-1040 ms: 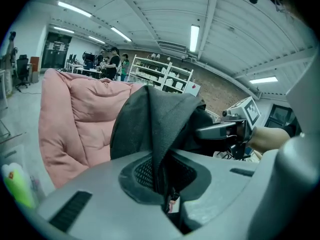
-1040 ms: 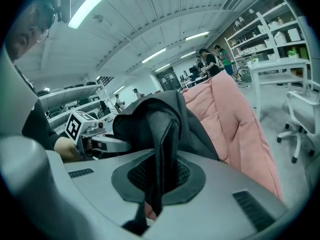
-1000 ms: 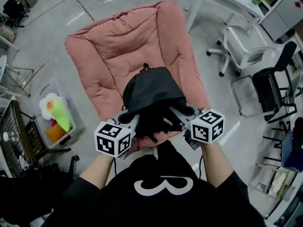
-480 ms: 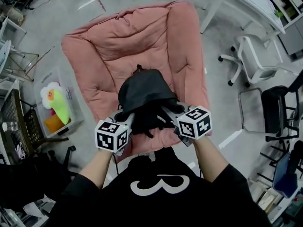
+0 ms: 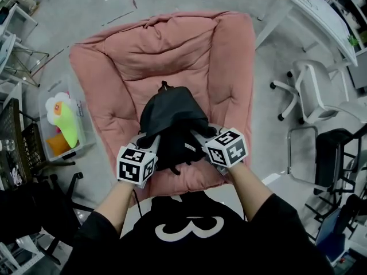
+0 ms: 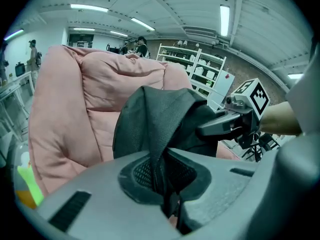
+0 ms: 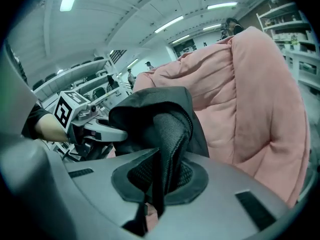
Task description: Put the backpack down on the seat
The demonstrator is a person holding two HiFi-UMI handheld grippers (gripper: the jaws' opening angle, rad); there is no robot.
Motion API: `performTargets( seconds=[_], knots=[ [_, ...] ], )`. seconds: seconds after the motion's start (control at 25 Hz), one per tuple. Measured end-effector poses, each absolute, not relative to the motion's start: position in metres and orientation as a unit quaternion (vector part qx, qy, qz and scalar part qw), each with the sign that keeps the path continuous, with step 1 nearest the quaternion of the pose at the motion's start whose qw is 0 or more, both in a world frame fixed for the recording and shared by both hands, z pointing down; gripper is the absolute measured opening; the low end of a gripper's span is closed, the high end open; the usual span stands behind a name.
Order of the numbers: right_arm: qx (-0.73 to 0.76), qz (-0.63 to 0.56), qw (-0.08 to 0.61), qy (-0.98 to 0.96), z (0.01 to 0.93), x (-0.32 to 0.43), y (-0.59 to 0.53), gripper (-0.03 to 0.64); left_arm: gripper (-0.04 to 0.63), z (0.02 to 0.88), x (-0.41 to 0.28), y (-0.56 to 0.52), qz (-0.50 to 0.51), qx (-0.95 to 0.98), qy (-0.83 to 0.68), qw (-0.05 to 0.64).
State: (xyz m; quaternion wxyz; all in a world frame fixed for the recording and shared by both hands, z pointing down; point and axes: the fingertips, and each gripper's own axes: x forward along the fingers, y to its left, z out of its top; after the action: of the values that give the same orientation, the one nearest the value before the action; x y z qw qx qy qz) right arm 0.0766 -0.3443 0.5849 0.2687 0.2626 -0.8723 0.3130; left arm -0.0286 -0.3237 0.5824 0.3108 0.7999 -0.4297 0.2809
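Note:
A black backpack (image 5: 171,116) hangs over the front part of a big pink padded seat (image 5: 120,62). My left gripper (image 5: 150,144) is shut on a fold of the backpack (image 6: 160,129) at its left side. At the right side my right gripper (image 5: 198,137) is shut on a mesh strap of the backpack (image 7: 167,134). The pink seat (image 6: 65,109) rises behind the bag in the left gripper view, and the pink seat (image 7: 250,94) fills the right of the right gripper view. Whether the bag's bottom rests on the cushion is hidden.
A clear bin with a flower-shaped toy (image 5: 62,122) stands left of the seat. A black crate (image 5: 23,159) sits further left. White office chairs (image 5: 312,90) and a white desk (image 5: 321,16) stand to the right, with a dark chair frame (image 5: 332,153) beside them.
Both grippers and the backpack have moved forward over the seat, and the view has shifted so the seat sits more centrally. The grips are unchanged.

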Motion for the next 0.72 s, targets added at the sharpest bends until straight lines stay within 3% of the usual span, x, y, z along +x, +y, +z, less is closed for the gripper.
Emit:
performTargets(
  seconds=[0.72],
  knots=[
    [0.277, 0.329, 0.308, -0.849, 0.641, 0.062, -0.413, 0.065, 0.023, 0.636, -0.051, -0.390, 0.296, 0.770, -0.462, 0.324]
  ],
)
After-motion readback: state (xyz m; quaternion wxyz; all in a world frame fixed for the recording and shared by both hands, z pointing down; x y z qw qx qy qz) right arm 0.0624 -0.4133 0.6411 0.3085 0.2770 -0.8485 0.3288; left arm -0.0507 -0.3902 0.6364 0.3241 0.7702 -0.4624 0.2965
